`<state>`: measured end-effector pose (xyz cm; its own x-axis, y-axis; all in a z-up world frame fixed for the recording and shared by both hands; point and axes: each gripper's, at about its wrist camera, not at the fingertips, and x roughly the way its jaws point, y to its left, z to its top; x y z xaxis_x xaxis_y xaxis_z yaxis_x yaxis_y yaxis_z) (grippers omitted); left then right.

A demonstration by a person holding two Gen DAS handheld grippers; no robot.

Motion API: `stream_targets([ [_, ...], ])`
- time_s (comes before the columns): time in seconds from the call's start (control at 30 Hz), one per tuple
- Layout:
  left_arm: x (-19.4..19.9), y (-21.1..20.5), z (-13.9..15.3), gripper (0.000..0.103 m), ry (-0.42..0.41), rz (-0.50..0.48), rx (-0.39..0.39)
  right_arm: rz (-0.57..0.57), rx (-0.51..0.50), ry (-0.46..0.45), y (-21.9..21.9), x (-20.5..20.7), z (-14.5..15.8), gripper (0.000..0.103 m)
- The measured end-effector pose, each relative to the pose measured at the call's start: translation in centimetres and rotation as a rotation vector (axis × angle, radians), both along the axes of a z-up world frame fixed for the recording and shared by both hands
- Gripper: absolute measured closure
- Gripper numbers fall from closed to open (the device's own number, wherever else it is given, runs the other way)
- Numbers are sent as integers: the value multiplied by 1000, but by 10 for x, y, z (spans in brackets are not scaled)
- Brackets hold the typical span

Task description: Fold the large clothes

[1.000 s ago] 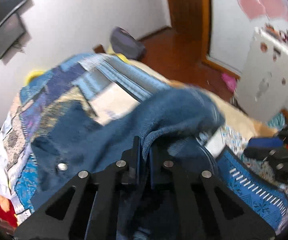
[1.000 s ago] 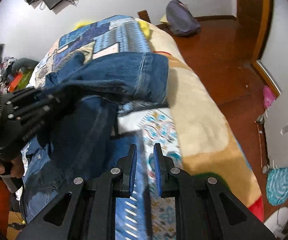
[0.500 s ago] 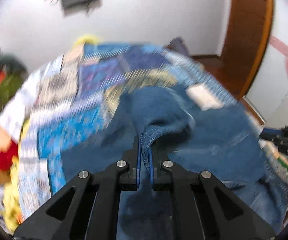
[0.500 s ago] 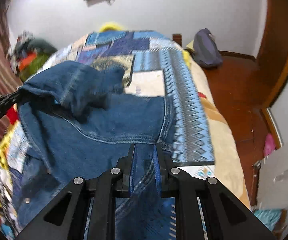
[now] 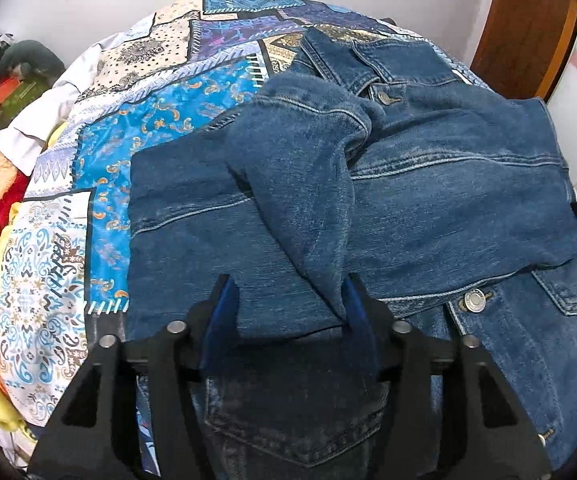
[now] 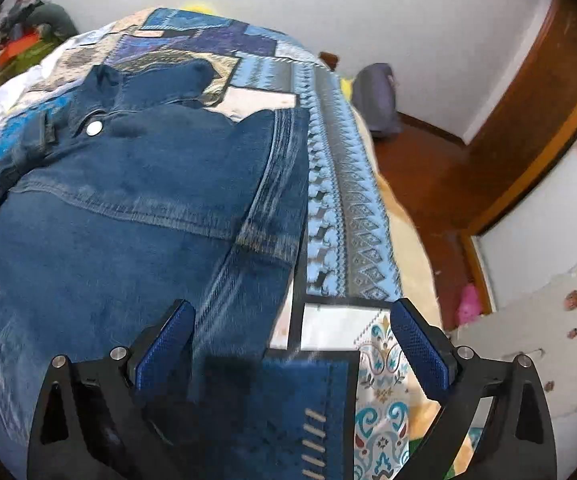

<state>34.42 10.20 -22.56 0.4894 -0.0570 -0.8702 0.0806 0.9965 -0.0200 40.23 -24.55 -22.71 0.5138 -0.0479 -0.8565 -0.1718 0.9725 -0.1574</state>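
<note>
A blue denim jacket [image 5: 428,184] lies mid-frame on a bed under a blue patchwork-print quilt [image 5: 136,128]. White walls; red-brown wooden floor [image 6: 420,168] at right. Left gripper [image 5: 288,304] opening, sleeve between its fingers. Right gripper [image 6: 292,328] opening, fingers wide apart over the jacket's hem.

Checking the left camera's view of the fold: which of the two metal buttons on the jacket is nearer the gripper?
The silver button low on the right, just beyond the left gripper. The brassy button sits far up, near the collar.
</note>
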Motion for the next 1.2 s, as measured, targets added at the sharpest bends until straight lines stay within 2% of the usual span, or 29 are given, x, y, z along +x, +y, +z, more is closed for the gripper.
stream_targets([
  [0.13, 16, 4, 13, 44, 20, -8, -23, -24, 62, 6, -15, -6, 7, 5],
  [0.3, 44, -11, 25, 39, 7, -29, 19, -65, 237, 10, -30, 0, 23, 5],
  [0.4, 70, -23, 14, 38, 38, -38, 65, -93, 350, 22, -36, 3, 30, 5],
  [0.5, 94, -35, -1, 38, 63, -23, 136, -111, 420, 27, -39, 3, 32, 5],
  [0.67, 114, -43, -11, 39, 70, -17, 177, -149, 455, 50, -44, 3, 23, 5],
  [0.7, 115, -45, -12, 42, 60, -28, 198, -156, 456, 54, -45, 3, 21, 5],
  [0.77, 115, -46, -13, 70, 51, -22, 244, -174, 460, 64, -49, 3, 18, 5],
  [0.83, 112, -38, -8, 90, 34, 7, 274, -182, 470, 67, -52, 3, 17, 5],
  [0.87, 109, -32, -2, 91, 19, 21, 260, -185, 476, 68, -53, 3, 16, 5],
  [1.0, 92, 11, 27, 91, -17, 91, 71, -188, 492, 64, -53, 4, 19, 5],
  [1.1, 73, 36, 40, 87, -32, 96, -47, -186, 494, 60, -51, 5, 21, 5],
  [1.2, 53, 51, 36, 69, -28, 107, -54, -183, 501, 60, -48, 4, 22, 5],
])
